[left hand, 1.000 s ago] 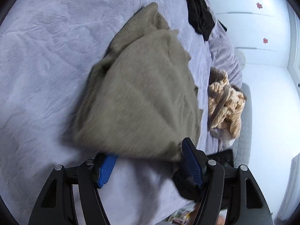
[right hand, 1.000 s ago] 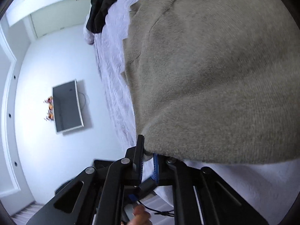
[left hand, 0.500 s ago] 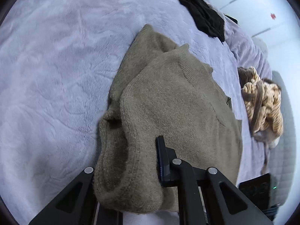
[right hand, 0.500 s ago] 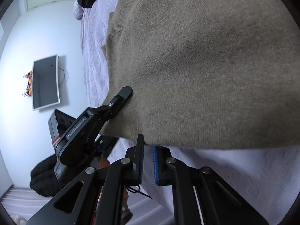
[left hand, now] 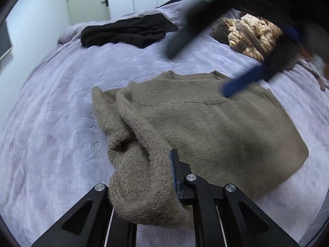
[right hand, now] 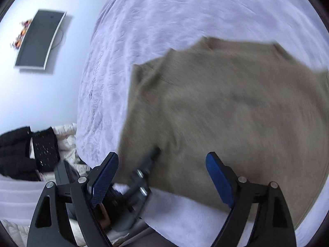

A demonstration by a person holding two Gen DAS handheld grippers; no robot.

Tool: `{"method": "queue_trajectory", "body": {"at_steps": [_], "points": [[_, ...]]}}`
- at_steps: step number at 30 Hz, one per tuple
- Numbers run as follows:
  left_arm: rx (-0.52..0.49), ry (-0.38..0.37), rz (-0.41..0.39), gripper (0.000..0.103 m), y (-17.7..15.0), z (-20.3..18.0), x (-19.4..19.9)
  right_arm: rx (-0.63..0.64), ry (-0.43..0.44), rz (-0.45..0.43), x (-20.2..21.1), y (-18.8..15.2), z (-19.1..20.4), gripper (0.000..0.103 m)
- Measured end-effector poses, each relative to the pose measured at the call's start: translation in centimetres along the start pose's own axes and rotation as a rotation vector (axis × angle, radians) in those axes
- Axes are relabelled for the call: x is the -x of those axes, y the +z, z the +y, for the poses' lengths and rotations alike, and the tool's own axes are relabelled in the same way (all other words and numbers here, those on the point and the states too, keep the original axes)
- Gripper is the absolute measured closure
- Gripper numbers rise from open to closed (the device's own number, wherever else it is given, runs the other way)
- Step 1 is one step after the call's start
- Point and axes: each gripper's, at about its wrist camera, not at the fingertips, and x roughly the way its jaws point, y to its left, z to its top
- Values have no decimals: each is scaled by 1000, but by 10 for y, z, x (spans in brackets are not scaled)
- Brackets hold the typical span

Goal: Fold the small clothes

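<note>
Two claws on one garment, and they have just swapped roles. Olive knit sweater (left hand: 216, 127) lies roughly flat in the middle of the lavender bed cover (left hand: 51, 123), body folded into a broad slab, neckline toward the far side.

Left claw (left hand: 164, 177), near edge of the left view: a second ago spread beside the sweater's near hem, now pressed together and pinching the ribbed cuff of a sleeve (left hand: 144, 148). The sleeve runs from the claw up to the sweater's left shoulder, bunched and half lifted off the bed.

Right claw (right hand: 162, 177): a second ago pinching the sweater's edge; its jaws have just been opening and now stand spread wide, nothing between the blue pads. In the left view it appears as a blurred dark shape with a blue pad (left hand: 242, 82) over the sweater's far right corner. The blur suggests motion; how high it sits above the cloth I cannot tell.

Reading: the body fold looks laid down and let go; the sleeve is the step in hand, probably to be drawn across the body. Loose knit, so the cuff may stretch or drag the shoulder with it.

Elsewhere on the bed: black garment (left hand: 127, 30) at the far side, striped tan garment (left hand: 250, 35) far right, both well apart from the sweater.
</note>
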Motion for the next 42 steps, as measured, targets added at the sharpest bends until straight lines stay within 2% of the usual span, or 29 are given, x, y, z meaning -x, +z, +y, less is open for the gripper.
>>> {"method": "queue_trajectory", "body": {"at_steps": [6,9,14,15,16,17,18,24,27,30,36,40,42], "points": [[9,-20,-6,92,-2,2,2,149,-172,212,-74,56,53,13],[23,-30,-10,92,-3,2,2,194,-258,270,-106,73,67,13],[40,-41,-11,92,-3,6,4,182,-344,312,-138,86,60,15],[41,-40,-10,92,-2,7,4,169,-363,303,-141,88,55,30],[44,-36,-6,92,-2,9,4,161,-380,294,-143,90,49,70],[46,-43,-5,92,-1,10,5,151,-367,279,-140,90,42,87],[46,-51,-9,92,0,10,7,135,-308,248,-130,88,35,88],[-58,-73,-70,92,20,-21,33,69,-31,53,-44,68,0,89],[-104,-96,-107,92,37,-47,50,43,82,-63,9,51,-23,89],[-157,-131,-138,92,57,-84,63,9,159,-179,64,28,-56,89],[-339,-220,-156,92,70,-182,66,-62,234,-378,155,-35,-144,89],[-441,-265,-90,92,54,-239,40,-167,214,-432,177,-75,-222,89],[-481,-272,-43,92,43,-260,23,-219,166,-421,167,-90,-262,89]]}}
